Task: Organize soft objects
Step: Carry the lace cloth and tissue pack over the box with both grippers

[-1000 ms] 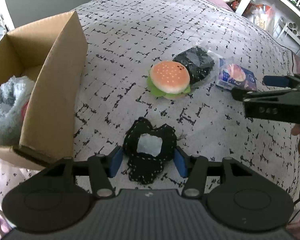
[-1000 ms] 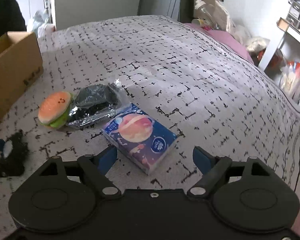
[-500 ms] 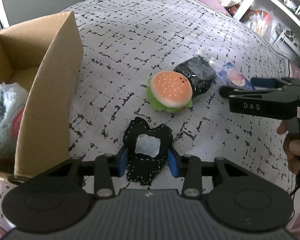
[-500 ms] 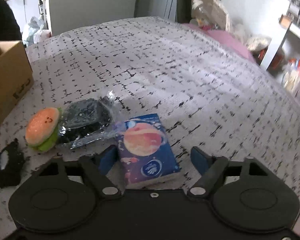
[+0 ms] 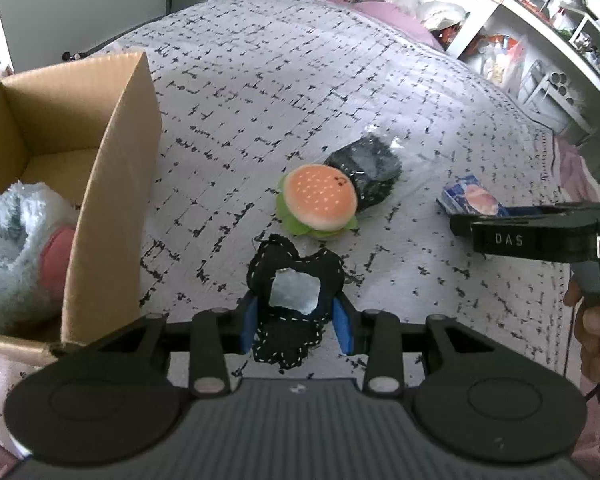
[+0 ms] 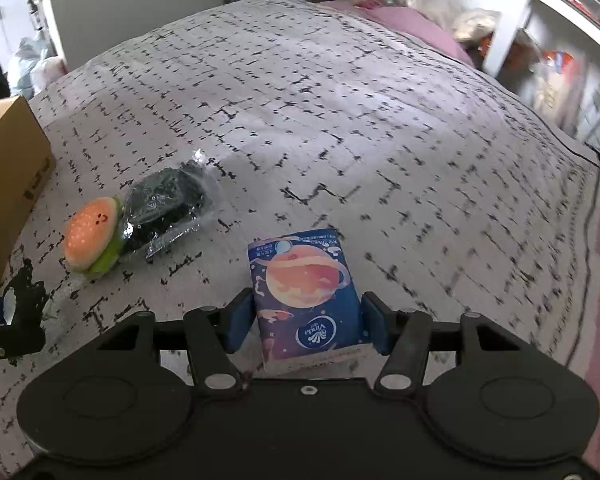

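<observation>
The left gripper (image 5: 296,322) had just closed its jaws on the black stitched pouch (image 5: 294,300), the blue pads pressing its lower sides, with the pouch lying on the bed cover (image 5: 340,92) just beside the cardboard box (image 5: 112,184). The right gripper (image 6: 307,326) had likewise just narrowed its jaws around the blue tissue pack (image 6: 306,286), both pads touching its long edges; the pack appeared slightly raised at its near end (contact with the cover beneath could not be confirmed).

Recommended procedure for the step in hand, the lift and transfer:

1. Raise each item straight up before any sideways travel. The pouch is limp and will probably sag below the pads, so it needs extra height over the box wall.
2. Keep grip pressure moderate. The tissue pack will likely compress and could slip out endwise if tilted.
3. Route the left gripper first, because the box stood on its side of the bed.
4. Avoid the burger plush (image 5: 320,202) and the bagged black item (image 5: 370,170), which lay touching each other between the two grippers.
5. Release over the free space beside the fluffy toy (image 5: 16,248) already in the box.
</observation>
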Available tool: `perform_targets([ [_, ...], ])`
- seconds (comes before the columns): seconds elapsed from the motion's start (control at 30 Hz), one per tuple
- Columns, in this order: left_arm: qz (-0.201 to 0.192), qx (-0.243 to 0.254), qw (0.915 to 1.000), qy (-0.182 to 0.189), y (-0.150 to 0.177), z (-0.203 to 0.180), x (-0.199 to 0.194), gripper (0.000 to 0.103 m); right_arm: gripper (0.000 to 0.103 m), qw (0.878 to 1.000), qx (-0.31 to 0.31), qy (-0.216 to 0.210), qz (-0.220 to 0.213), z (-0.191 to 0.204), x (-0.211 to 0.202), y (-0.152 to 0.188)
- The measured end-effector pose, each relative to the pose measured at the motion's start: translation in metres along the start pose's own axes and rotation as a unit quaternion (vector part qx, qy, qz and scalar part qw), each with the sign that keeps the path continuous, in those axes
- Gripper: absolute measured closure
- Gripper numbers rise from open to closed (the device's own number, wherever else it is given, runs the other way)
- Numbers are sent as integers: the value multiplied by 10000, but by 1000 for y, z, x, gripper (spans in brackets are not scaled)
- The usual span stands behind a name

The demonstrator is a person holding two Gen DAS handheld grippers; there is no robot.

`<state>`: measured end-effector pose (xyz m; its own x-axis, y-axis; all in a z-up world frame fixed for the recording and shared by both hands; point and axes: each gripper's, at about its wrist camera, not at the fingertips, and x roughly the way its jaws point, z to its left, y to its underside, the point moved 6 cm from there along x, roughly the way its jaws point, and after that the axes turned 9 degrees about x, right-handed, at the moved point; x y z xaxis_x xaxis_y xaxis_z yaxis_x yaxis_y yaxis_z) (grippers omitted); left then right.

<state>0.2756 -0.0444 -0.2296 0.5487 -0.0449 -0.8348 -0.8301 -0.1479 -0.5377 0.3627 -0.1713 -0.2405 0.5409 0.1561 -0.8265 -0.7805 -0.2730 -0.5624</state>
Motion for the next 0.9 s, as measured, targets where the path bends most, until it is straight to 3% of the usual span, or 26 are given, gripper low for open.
perform_targets([
  [0.3, -198, 47, 9997, 97, -6, -4, -26, 65, 47, 9993, 279, 77, -251, 5, -36, 2],
  [0.9, -594, 250, 9979, 34, -35, 8, -78, 65, 47, 9916, 870, -292, -910, 36, -98, 2],
])
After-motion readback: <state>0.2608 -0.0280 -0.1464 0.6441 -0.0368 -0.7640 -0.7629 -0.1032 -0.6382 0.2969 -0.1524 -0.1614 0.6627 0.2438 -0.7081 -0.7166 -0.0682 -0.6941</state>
